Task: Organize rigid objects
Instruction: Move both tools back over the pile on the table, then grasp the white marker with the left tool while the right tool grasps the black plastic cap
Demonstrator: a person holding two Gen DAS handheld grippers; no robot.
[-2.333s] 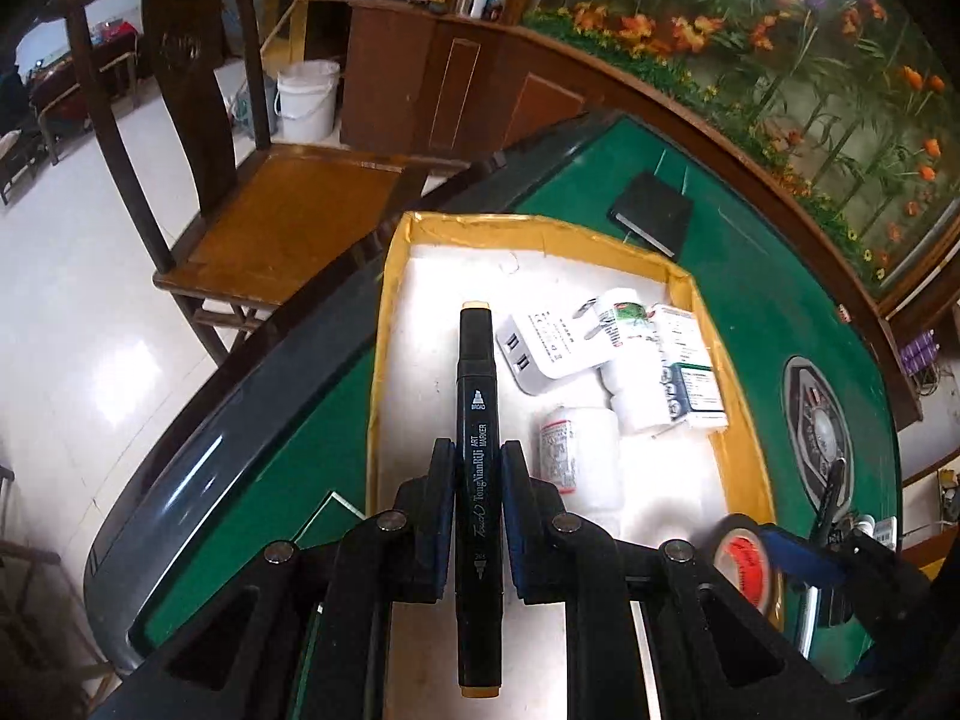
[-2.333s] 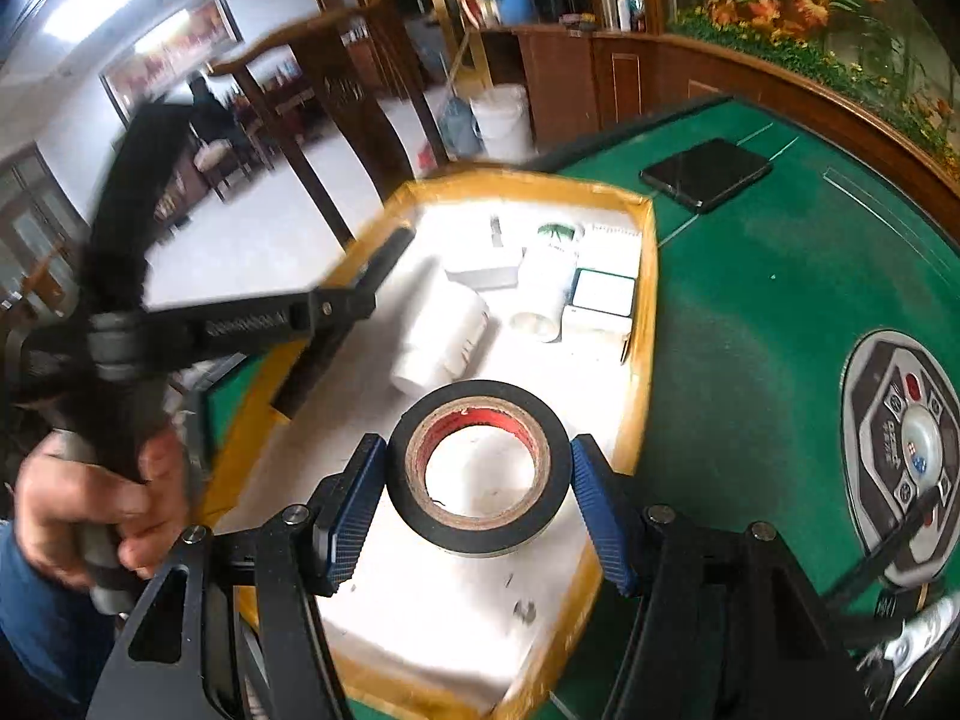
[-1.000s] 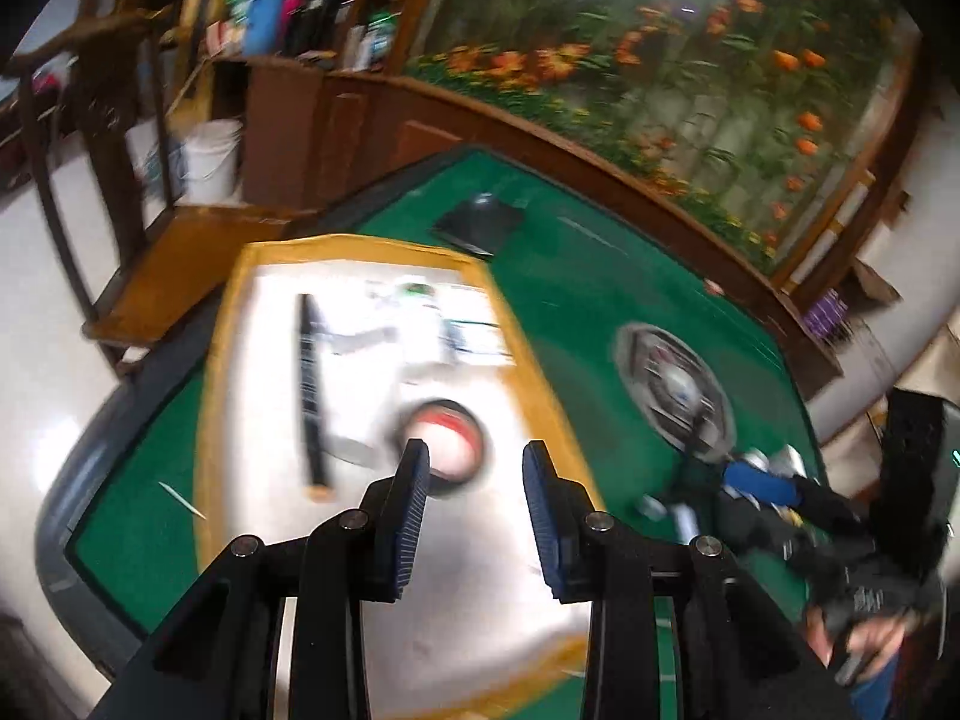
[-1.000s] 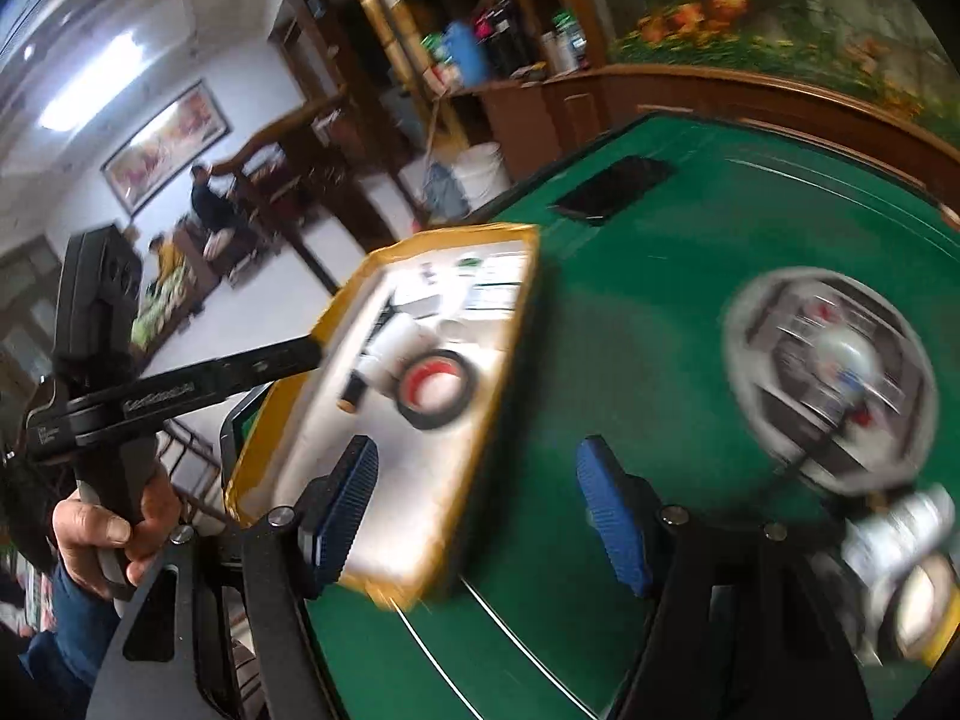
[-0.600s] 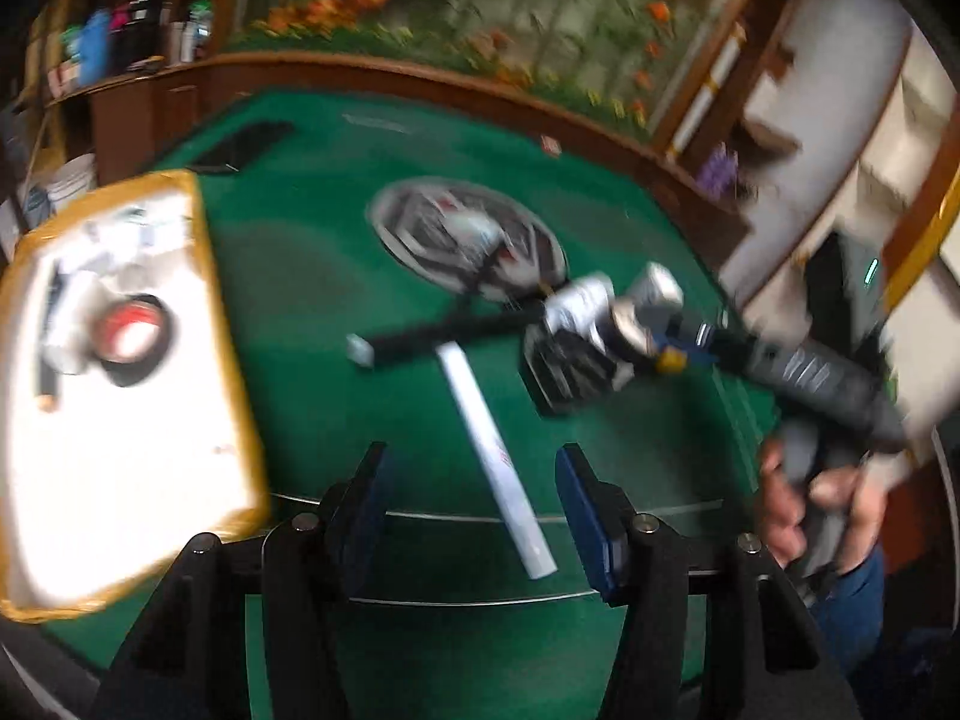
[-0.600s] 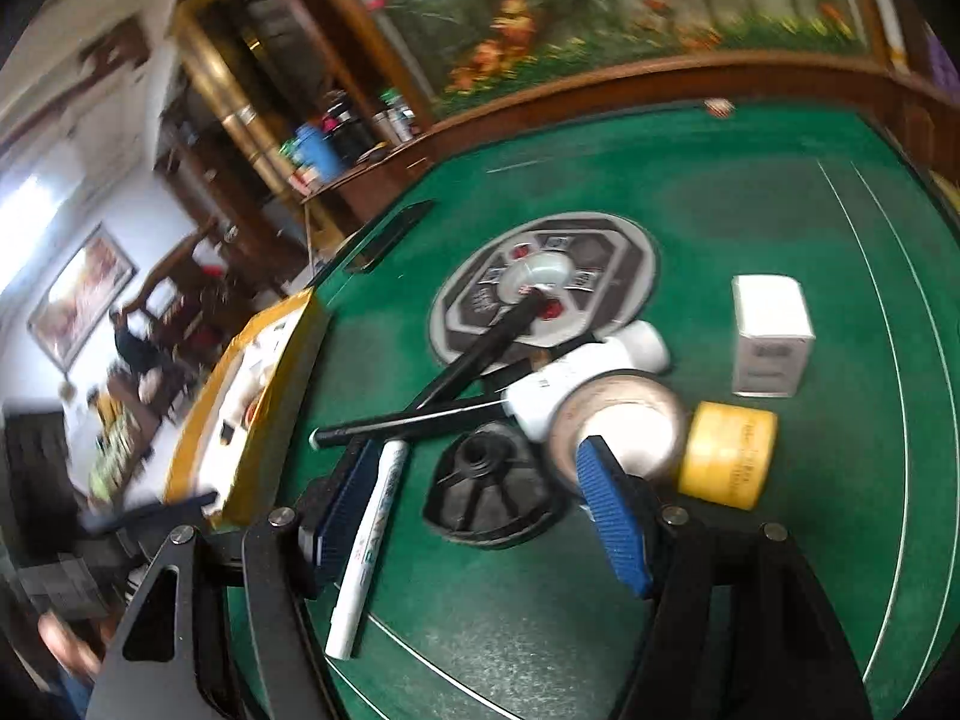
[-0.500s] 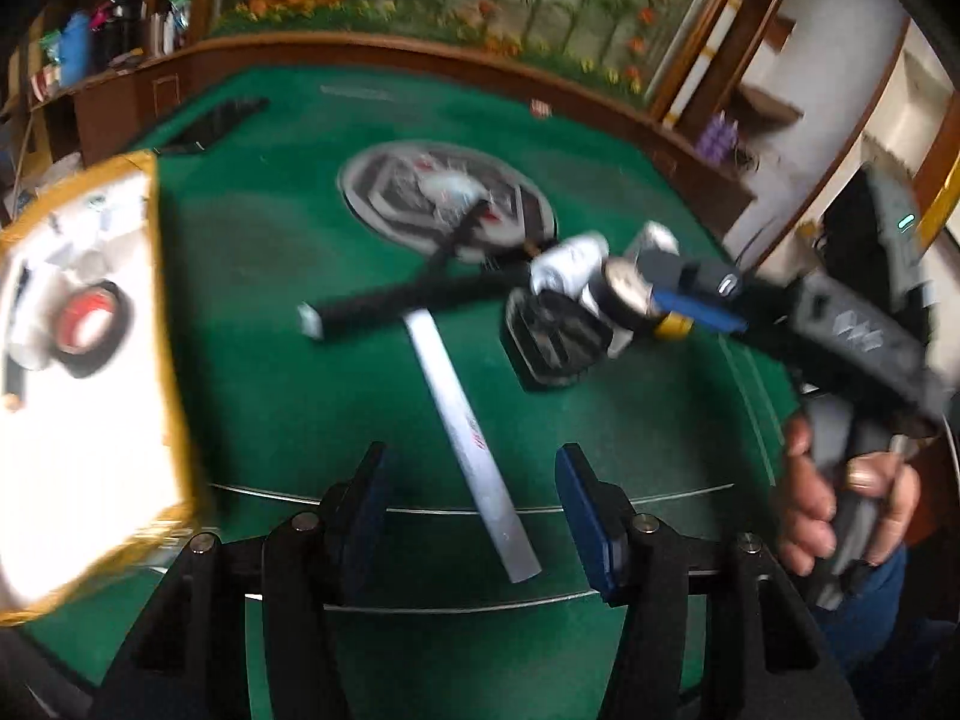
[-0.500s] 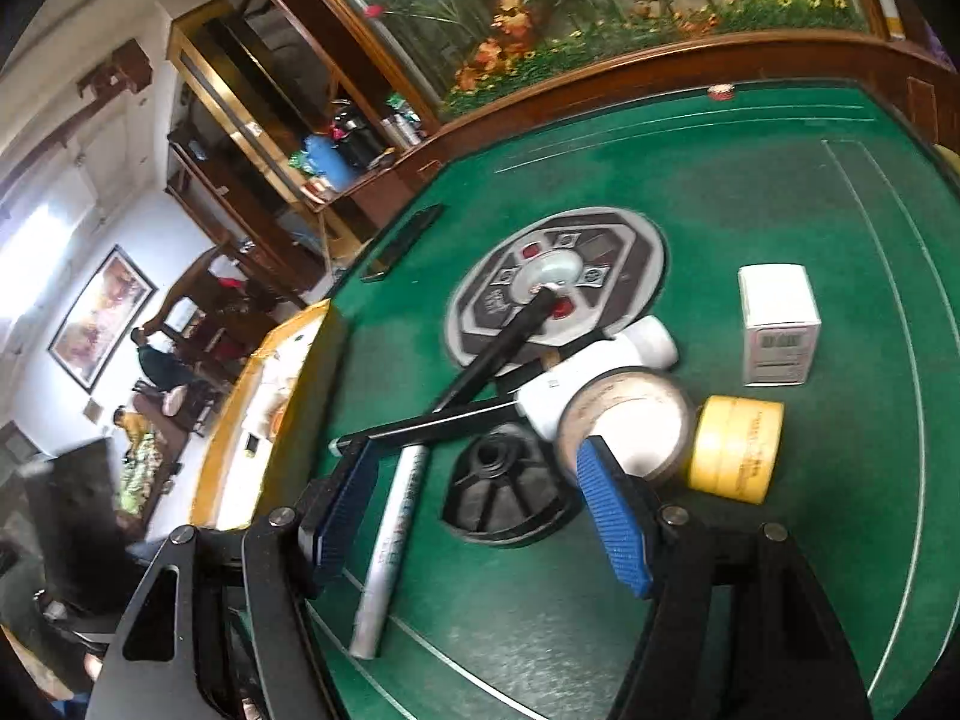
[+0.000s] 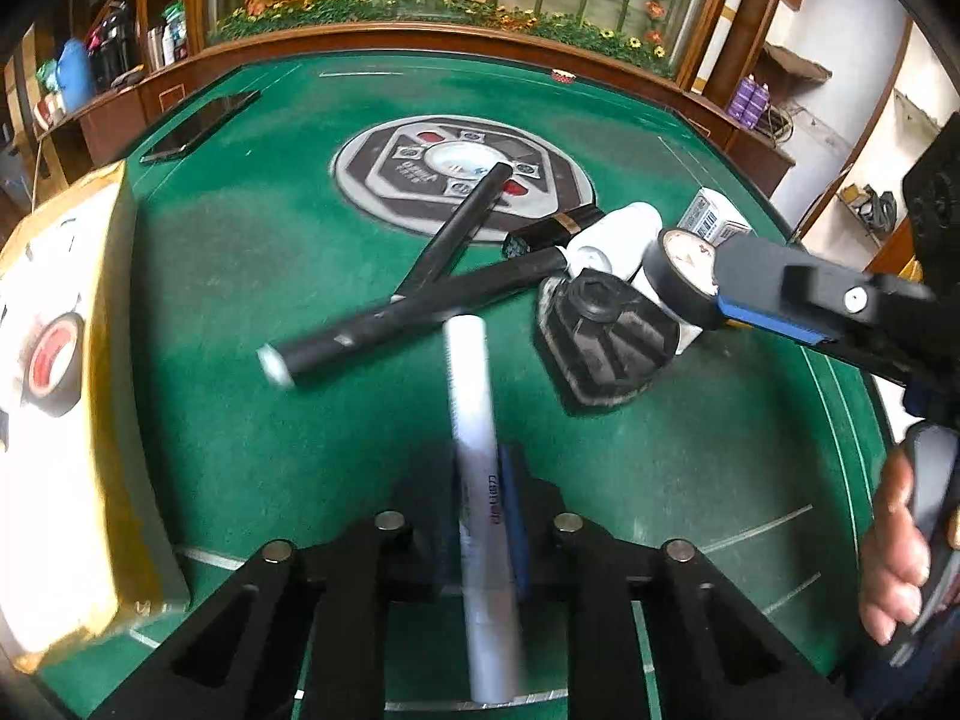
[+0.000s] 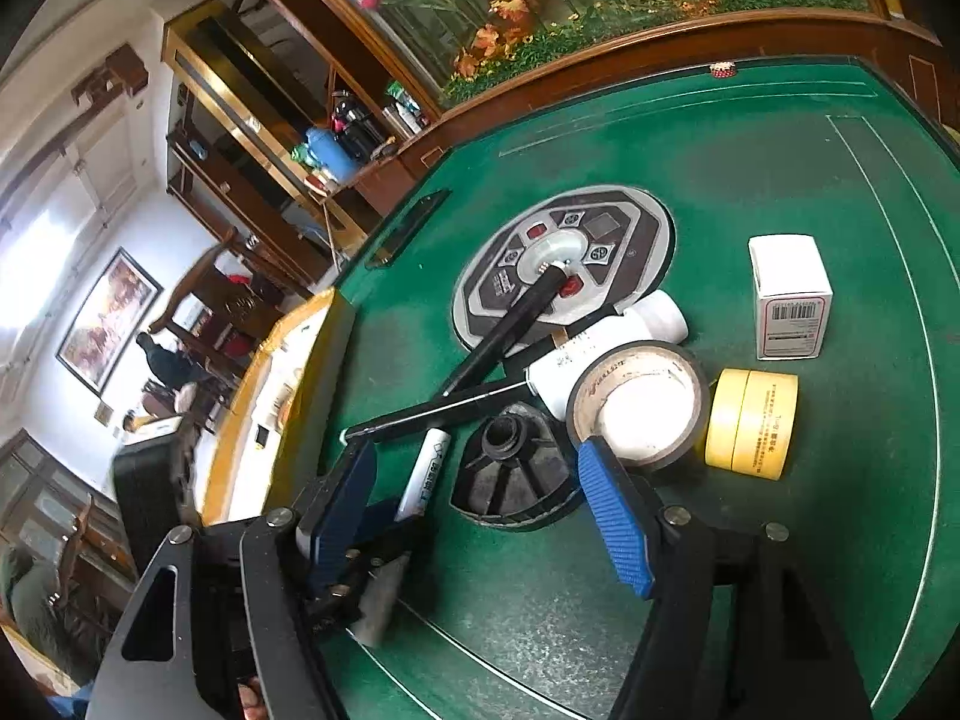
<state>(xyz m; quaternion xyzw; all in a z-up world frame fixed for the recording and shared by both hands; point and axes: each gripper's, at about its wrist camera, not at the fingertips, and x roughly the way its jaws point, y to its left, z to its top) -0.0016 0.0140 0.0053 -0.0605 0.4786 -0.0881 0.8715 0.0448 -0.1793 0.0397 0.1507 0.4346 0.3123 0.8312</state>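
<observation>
Left wrist view: the left gripper [image 9: 480, 516] has just closed its blue ribbed fingers [image 9: 515, 504] on a slim white marker [image 9: 480, 468], a smooth cylinder with printed lettering lying lengthwise between them on the green felt surface [image 9: 252, 276]. Beyond its tip, two long black matte markers [image 9: 420, 306] cross each other, one resting its end on a round grey control disc [image 9: 414, 174] set into the felt. A black ribbed dome-shaped cap [image 9: 606, 342] sits to the right, touching a white plastic bottle [image 9: 606, 240] on its side.

In the right wrist view the right gripper [image 10: 480, 504] stands partly open and holds nothing. Its blue fingers [image 10: 618, 534] straddle the black cap, and one fingertip is at the rim of a black tape roll [image 10: 636, 414] with a pale cardboard core. A yellow tape roll [image 10: 753, 423] lies just beside that, and a small white carton [image 10: 789, 294] lies farther back. At the left stands a yellow-edged tray [image 9: 114, 312] with a white floor, holding a black-and-red tape roll [image 9: 54, 354].
</observation>
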